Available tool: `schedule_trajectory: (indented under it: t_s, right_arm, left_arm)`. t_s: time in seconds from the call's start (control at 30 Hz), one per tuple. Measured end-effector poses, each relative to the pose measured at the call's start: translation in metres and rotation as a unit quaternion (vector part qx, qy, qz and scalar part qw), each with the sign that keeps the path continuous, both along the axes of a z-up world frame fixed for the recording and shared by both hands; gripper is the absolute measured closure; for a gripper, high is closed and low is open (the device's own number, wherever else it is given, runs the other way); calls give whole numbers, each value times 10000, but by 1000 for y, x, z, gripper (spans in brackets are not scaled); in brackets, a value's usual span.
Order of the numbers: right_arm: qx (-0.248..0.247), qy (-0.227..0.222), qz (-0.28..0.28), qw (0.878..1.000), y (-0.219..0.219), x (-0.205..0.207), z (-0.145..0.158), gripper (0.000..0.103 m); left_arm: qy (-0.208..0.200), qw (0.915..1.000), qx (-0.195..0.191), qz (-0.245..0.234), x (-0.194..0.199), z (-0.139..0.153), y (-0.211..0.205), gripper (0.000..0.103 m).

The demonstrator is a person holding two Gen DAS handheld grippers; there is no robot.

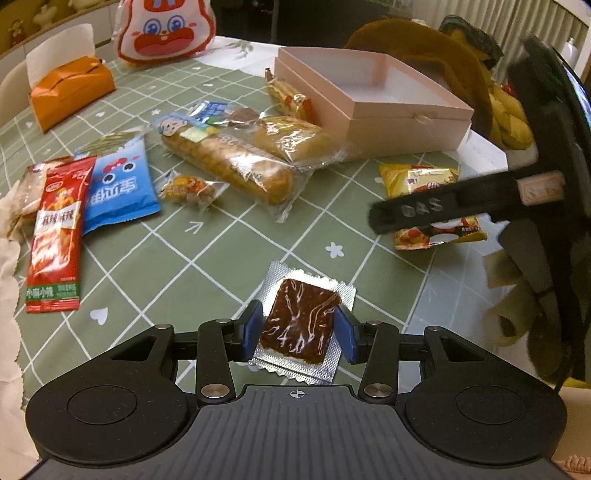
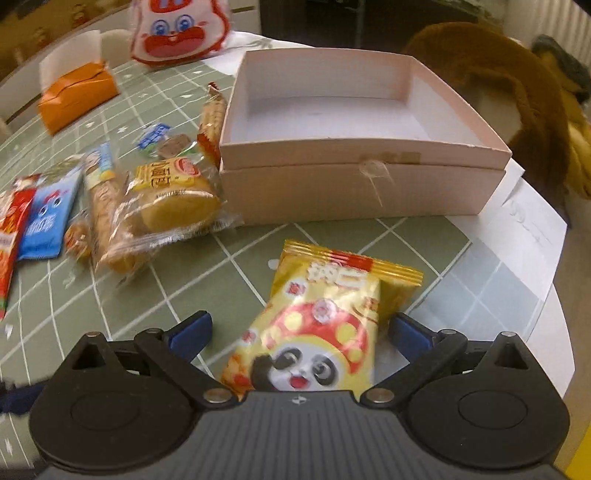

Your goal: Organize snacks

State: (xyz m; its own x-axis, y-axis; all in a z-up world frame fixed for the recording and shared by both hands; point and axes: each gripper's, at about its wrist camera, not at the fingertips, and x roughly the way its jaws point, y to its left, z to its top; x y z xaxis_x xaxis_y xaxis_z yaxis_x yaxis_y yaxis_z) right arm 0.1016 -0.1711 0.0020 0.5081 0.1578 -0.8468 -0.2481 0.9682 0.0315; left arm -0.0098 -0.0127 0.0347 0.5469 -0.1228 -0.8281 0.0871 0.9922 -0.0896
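Observation:
My left gripper [image 1: 300, 328] is shut on a brown glazed snack in a silver foil packet [image 1: 301, 321] that lies on the green checked tablecloth [image 1: 184, 266]; both blue pads touch its sides. My right gripper [image 2: 301, 328] stands open around a yellow panda snack packet [image 2: 325, 325], and neither pad presses on it. In the left wrist view one black finger [image 1: 424, 210] of that gripper crosses the same yellow packet [image 1: 413, 179]. Behind it the open pink box [image 2: 362, 147] holds nothing that I can see.
Left of the box [image 1: 406, 110] lie a wrapped cake [image 2: 173, 195], a long biscuit pack [image 1: 229, 162], a blue packet [image 1: 118, 184], a red packet [image 1: 55, 236] and a small candy [image 1: 188, 188]. An orange tissue box [image 1: 70, 92], a cartoon bag [image 1: 166, 29] and a brown plush [image 2: 498, 81] stand behind.

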Motion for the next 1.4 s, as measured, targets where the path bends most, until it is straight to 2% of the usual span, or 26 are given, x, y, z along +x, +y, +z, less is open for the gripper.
schedule_trajectory:
  t_s: [0.3, 0.43, 0.5, 0.6, 0.63, 0.73, 0.8, 0.83, 0.87, 0.97, 1.03, 1.1, 1.17, 1.23, 1.33, 1.37, 1.4]
  right_arm:
    - [63, -197, 312, 9993, -41, -7, 0, 1]
    - [100, -105, 54, 9999, -38, 1, 1, 1]
    - [61, -127, 124, 9998, -27, 4, 1, 3]
    - [-70, -221, 395, 9990, -14, -1, 6, 22]
    - [-49, -187, 478, 9987, -13, -3, 9, 38]
    - [39, -27, 556, 9984, -18, -12, 16, 43]
    - [143, -13, 550, 9984, -27, -21, 21, 44]
    - [209, 1, 530, 9984, -32, -26, 24, 44]
    - [284, 16, 504, 9983, -35, -27, 27, 45]
    - [515, -90, 505, 9974, -52, -31, 53, 46]
    - [557, -339, 557, 9963, -58, -26, 79, 46]
    - [558, -640, 593, 9946, -65, -17, 108, 46]
    - [538, -916, 661, 9921, -70, -8, 130, 46]
    - [493, -973, 658, 9919, -75, 0, 139, 46]
    - [400, -731, 696, 9941, -75, 11, 120, 46]
    - [397, -573, 654, 9954, -76, 12, 108, 46]
    - [440, -398, 606, 9964, -75, 14, 94, 46]
  left_arm:
    - [-61, 9999, -153, 49, -2, 1, 4, 56]
    - [-97, 9999, -121, 52, -3, 0, 2, 56]
    - [-99, 9999, -61, 8, -4, 0, 1, 56]
    - [-59, 10000, -43, 1, -4, 1, 0, 56]
    - [-50, 10000, -31, -5, -3, 1, -1, 56]
    - [-84, 10000, 41, 2, -4, 1, -4, 57]
    - [-162, 9998, 62, -18, -8, 1, -6, 61]
    - [-225, 9997, 30, -4, -11, 2, -7, 76]
    - [-256, 9997, 10, 35, -11, 6, -7, 99]
    - [-580, 9980, -225, 75, -5, 30, -7, 95]
    - [-897, 9958, -158, 75, 8, 51, -10, 95]
    - [-1050, 9938, -372, 71, 22, 69, -8, 95]
    - [-966, 9935, -594, 113, 34, 76, -5, 93]
    - [-758, 9948, -629, 241, 36, 72, -4, 92]
    - [-221, 9944, -972, 356, 27, 48, -6, 90]
    - [-108, 9942, -992, 399, 22, 41, -9, 89]
    - [-22, 9959, -799, 423, 16, 35, -16, 89]
